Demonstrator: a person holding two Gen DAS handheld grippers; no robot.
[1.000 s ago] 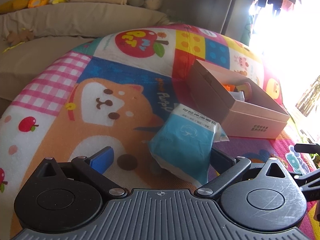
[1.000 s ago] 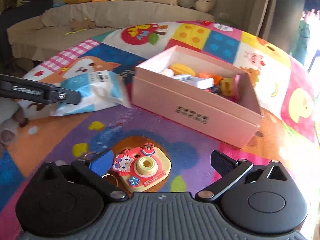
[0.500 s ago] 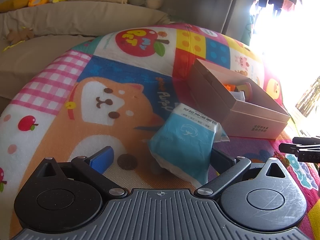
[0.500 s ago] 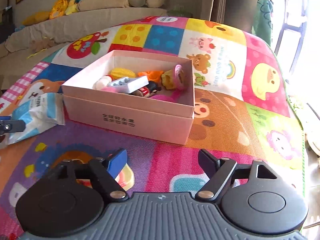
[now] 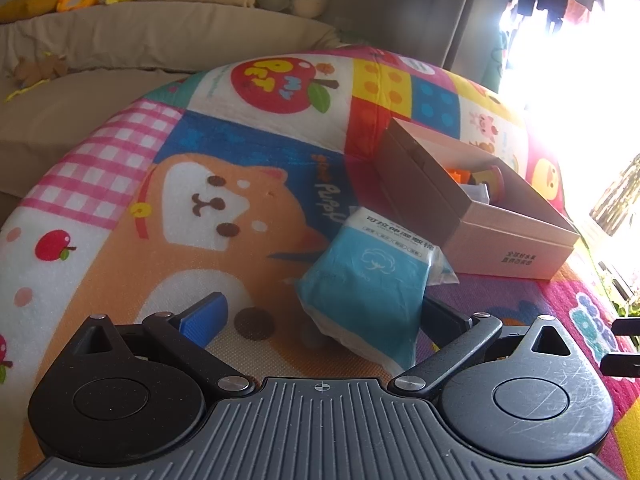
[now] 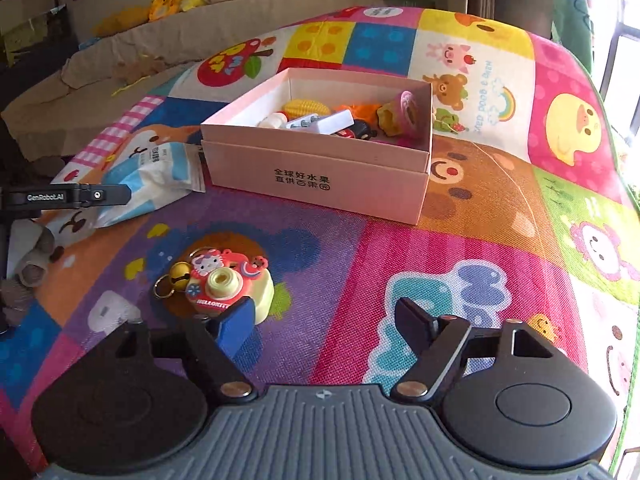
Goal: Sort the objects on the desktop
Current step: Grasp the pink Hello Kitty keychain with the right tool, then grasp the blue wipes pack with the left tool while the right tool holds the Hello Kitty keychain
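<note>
From the left wrist view, the left hand-held gripper (image 5: 320,312) is hovering released over the play mat (image 5: 120,264), its fingers standing apart around the near end of the blue tissue pack (image 5: 372,280), which is lying just beside the near left corner of the box (image 5: 508,240). I cannot tell whether the right finger is touching the pack. This looks like the step of taking the pack; next the fingers would need to close on it, then lift it over the box wall. The box edge is close, so the lift wants height first.

From the right wrist view, the right hand-held gripper (image 6: 324,316) is opening with nothing between its fingers. The toy camera (image 6: 228,288) is lying on the mat in front of the box (image 6: 320,176), just ahead of the left finger, outside the gap. The gripper would need to shift left to straddle it. The mat to the right of the box is lying open, giving free room.
</note>
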